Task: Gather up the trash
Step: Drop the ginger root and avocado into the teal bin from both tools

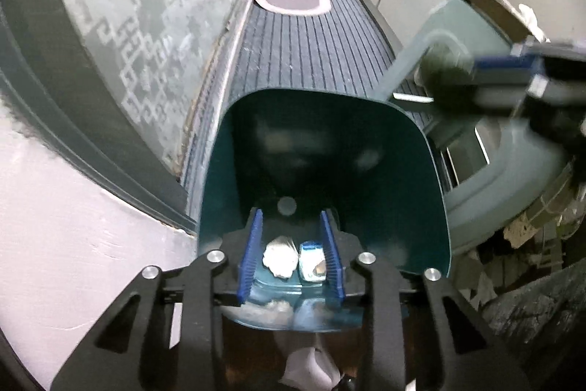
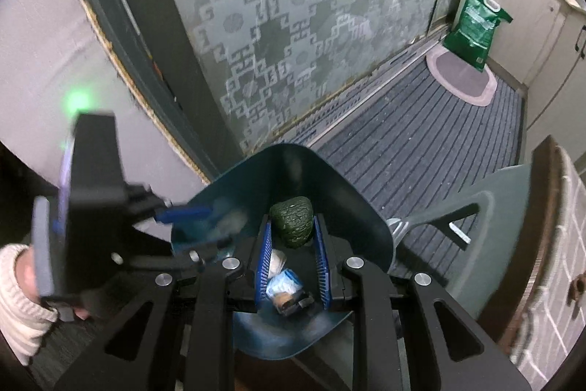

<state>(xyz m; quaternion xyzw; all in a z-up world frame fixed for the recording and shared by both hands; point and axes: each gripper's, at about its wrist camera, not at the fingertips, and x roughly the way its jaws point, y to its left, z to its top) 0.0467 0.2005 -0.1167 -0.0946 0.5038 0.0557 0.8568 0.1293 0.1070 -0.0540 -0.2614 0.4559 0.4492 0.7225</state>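
Right wrist view: the right tongs (image 2: pixel 293 237) are hanging over the mouth of the teal bin (image 2: pixel 351 207), pointing steeply down, w/ a dark green wrinkled lump (image 2: pixel 292 220), prob. an avocado or similar scrap, pinched betw. the blue pads (image 2: pixel 320 255) at their far tips. The jaws are standing narrow, closing on the lump from both sides. Holding it right above the opening is likely so that a release drops it straight in.

On the bin floor a crumpled white wad (image 2: pixel 277 259) and a blue-and-white wrapper (image 2: pixel 284 284) are lying side by side, so some trash is already collected. The bin's grey lid (image 2: pixel 487 207) is lying on the striped mat (image 2: pixel 421 134) to the right, leaving the mouth free.

Left wrist view: the left tongs (image 1: pixel 291 255) are hovering at the bin's near rim, jaws partly open, nothing betw. the pads; the wad and wrapper are only showing through the gap, well below. A hand in a cream knit sleeve (image 2: pixel 16 299) is gripping this tool at far left of the right view.

A green bag (image 2: pixel 476 24) is standing at the far end of the mat, well apart; whether it counts as trash cannot be told.
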